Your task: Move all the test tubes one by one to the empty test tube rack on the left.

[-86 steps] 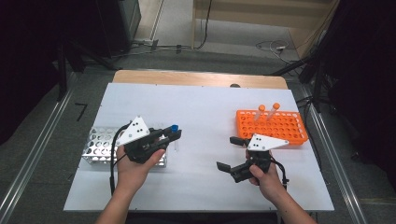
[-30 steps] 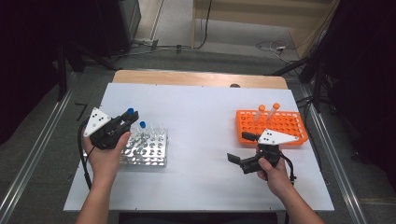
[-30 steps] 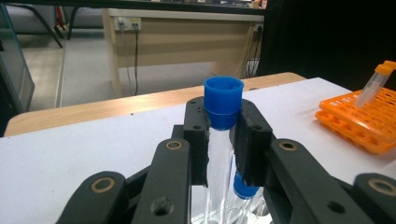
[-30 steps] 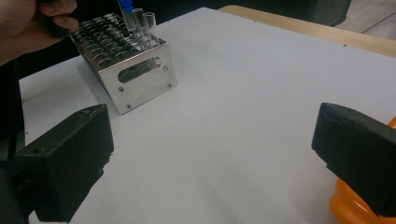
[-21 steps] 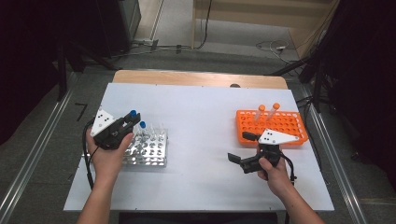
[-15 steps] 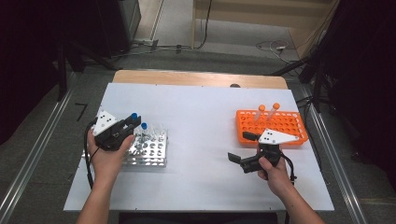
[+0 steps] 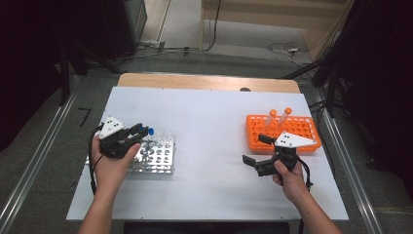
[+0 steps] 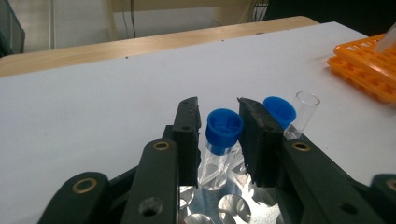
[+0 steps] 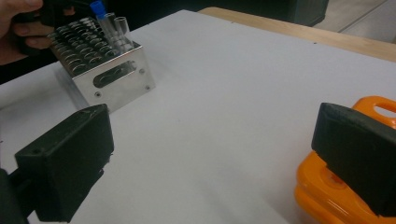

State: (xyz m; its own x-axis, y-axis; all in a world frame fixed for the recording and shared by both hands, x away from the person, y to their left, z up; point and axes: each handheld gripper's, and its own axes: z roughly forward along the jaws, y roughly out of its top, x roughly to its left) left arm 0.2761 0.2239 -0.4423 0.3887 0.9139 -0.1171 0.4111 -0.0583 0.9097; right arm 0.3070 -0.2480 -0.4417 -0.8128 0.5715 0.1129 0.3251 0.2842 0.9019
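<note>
Tube [image 8: 223, 140]: blue-capped, standing in steel rack [image 7: 157, 157], far corner
Left gripper [image 8: 219, 135]: jaws flank its cap, contact unclear; its view reveals second capped tube [image 8: 280, 111] behind
Right gripper [image 7: 253, 150]: jaws spread, empty, well right of rack

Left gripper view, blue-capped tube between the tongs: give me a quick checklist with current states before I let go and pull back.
1. Blue-capped tube centred between the left tongs: ok.
2. Tube bottom seated in a hole of the metal rack: cannot tell, its foot is hidden.
3. Jaws clear of the tube: cannot tell; small gaps show at the cap.
4. Neighbouring second blue-capped tube and open tube apart from the jaw: not ok, they sit right behind it.
5. Right tongs open and away from the rack: ok.
</note>
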